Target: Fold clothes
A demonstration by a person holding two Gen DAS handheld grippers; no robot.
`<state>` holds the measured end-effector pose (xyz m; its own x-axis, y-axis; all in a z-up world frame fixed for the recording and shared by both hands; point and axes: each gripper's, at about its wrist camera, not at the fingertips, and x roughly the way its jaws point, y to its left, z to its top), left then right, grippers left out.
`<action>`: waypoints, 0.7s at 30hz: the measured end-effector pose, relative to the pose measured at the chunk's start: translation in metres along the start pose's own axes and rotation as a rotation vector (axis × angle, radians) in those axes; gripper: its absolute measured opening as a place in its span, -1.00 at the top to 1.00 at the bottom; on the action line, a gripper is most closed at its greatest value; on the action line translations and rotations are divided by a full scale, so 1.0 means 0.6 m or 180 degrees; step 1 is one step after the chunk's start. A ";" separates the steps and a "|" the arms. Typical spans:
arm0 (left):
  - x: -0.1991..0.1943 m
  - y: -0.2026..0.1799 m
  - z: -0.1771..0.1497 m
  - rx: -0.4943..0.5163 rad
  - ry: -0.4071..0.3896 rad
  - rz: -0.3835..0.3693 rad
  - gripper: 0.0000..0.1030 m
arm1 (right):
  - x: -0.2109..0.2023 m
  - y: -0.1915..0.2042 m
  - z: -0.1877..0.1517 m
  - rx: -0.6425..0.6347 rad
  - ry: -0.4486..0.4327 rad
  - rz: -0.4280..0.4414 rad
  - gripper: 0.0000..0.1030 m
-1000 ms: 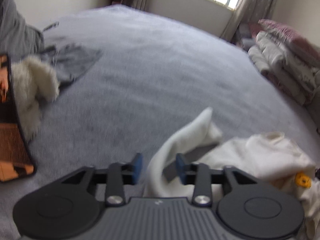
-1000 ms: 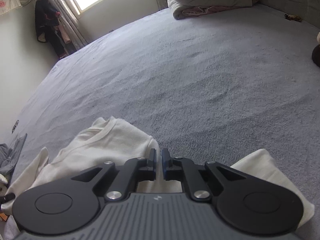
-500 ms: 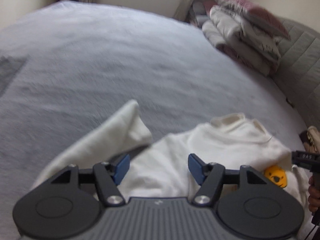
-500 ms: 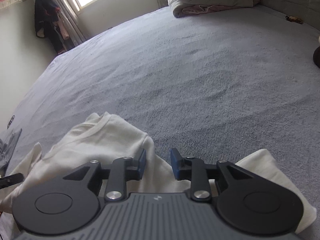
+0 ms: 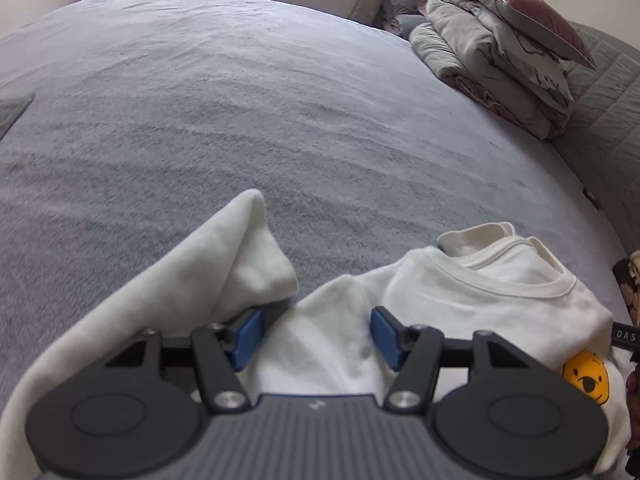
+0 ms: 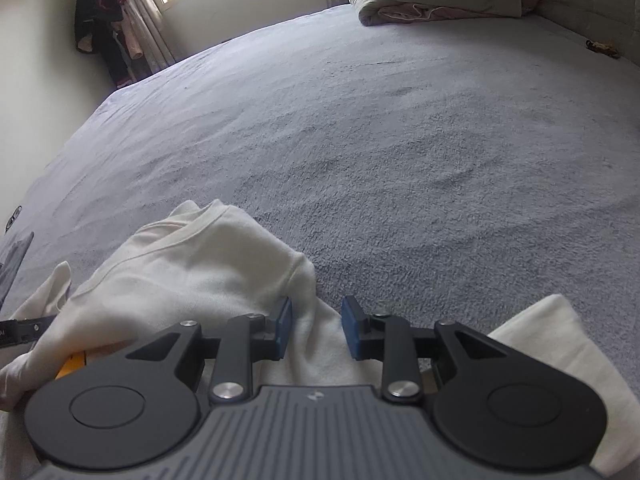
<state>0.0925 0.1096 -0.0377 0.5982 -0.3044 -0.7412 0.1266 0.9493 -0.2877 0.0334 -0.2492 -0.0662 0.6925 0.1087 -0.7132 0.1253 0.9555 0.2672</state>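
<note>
A cream shirt lies on the near edge of the grey bed, its neck pointing to the far side and one sleeve stretching left. Both the left gripper and right gripper hang spread over the shirt, pinching nothing.

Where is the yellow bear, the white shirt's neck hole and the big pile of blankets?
yellow bear point(image 5: 586, 378): left wrist view, on its face.
collar point(image 5: 520, 280): left wrist view, on the front rim.
folded bedding point(image 5: 500, 56): left wrist view, on the stack's middle.
</note>
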 end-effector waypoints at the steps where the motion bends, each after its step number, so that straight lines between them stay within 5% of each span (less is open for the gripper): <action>1: 0.001 0.000 0.001 0.0008 -0.0003 -0.0014 0.05 | 0.000 0.001 -0.001 -0.0011 -0.0011 -0.0009 0.39; 6: 0.002 -0.007 -0.001 -0.0003 -0.0047 -0.0054 0.73 | -0.002 0.012 -0.006 -0.0063 -0.0044 0.0005 0.80; 11: -0.012 -0.023 -0.007 -0.0026 -0.0343 0.0129 0.79 | -0.013 0.023 0.000 -0.0001 -0.0226 -0.0013 0.90; 17: -0.042 -0.051 0.018 0.0286 -0.0850 0.0414 0.79 | -0.045 0.021 0.031 -0.0060 -0.0757 -0.0228 0.90; 21: -0.029 -0.059 0.066 0.0332 -0.0976 0.0477 0.80 | -0.040 0.028 0.062 -0.0198 -0.0952 -0.0374 0.91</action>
<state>0.1088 0.0844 0.0095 0.8240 -0.1384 -0.5494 0.0899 0.9894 -0.1144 0.0454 -0.2459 -0.0202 0.8550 -0.0799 -0.5124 0.1795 0.9726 0.1478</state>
